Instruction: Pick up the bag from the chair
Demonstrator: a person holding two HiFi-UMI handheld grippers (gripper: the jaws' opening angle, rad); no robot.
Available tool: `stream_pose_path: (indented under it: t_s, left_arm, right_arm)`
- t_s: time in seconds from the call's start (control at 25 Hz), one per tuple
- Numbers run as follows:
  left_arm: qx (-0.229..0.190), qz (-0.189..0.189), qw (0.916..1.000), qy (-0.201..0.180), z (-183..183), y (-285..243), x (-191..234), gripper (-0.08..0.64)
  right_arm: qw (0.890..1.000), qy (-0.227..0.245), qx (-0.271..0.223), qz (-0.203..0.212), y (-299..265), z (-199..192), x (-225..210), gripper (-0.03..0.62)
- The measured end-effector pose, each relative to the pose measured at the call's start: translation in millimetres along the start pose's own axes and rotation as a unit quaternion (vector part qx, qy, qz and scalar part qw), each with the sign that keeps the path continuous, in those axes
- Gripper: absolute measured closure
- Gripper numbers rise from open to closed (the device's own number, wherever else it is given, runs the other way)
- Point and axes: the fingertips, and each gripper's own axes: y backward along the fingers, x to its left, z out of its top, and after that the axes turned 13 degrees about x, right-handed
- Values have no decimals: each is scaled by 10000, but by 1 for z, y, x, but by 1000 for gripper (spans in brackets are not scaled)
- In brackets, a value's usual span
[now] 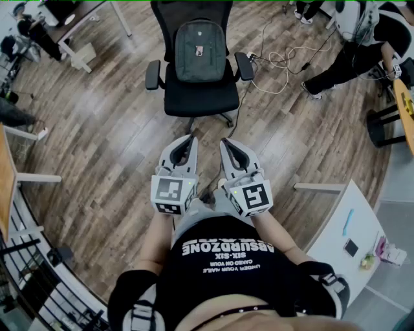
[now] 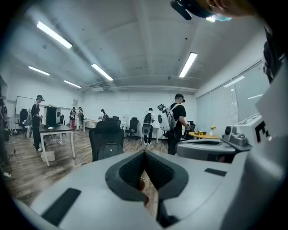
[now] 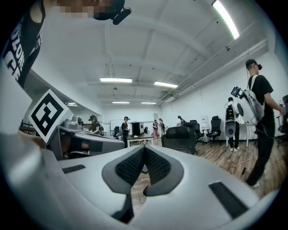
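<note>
Bag: dark grey, upright on the seat of the black office chair, leaning on the backrest.

Far left of the chair: a desk, well apart.

Left gripper: in front of the chair, well apart from it, tips aimed at the seat. Its jaws are pressed together, tips meeting, nothing between them. In the left gripper view the bag shows beyond and left of the closed tips.

Right gripper: just beside the left gripper, same heading. Jaws likewise closed tip to tip and empty.

Right of the chair: loose white cables on the wood floor, then a person, then a white table.
</note>
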Motion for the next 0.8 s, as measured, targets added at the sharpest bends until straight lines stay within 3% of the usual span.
stream_pose_path:
  t_s: [0.2, 0.4, 0.8]
  left_arm:
    - [21, 352, 9992, 199, 13, -33, -11, 554]
    - [-211, 504, 9968, 583, 23, -50, -18, 552]
    - [83, 513, 9970, 573, 16, -79, -7, 553]
  right_arm:
    - [9995, 270, -7, 150, -6, 3, -39, 577]
    - [9974, 613, -166, 340, -10, 14, -62, 577]
    - [9980, 284, -101, 559, -37, 9, -78, 577]
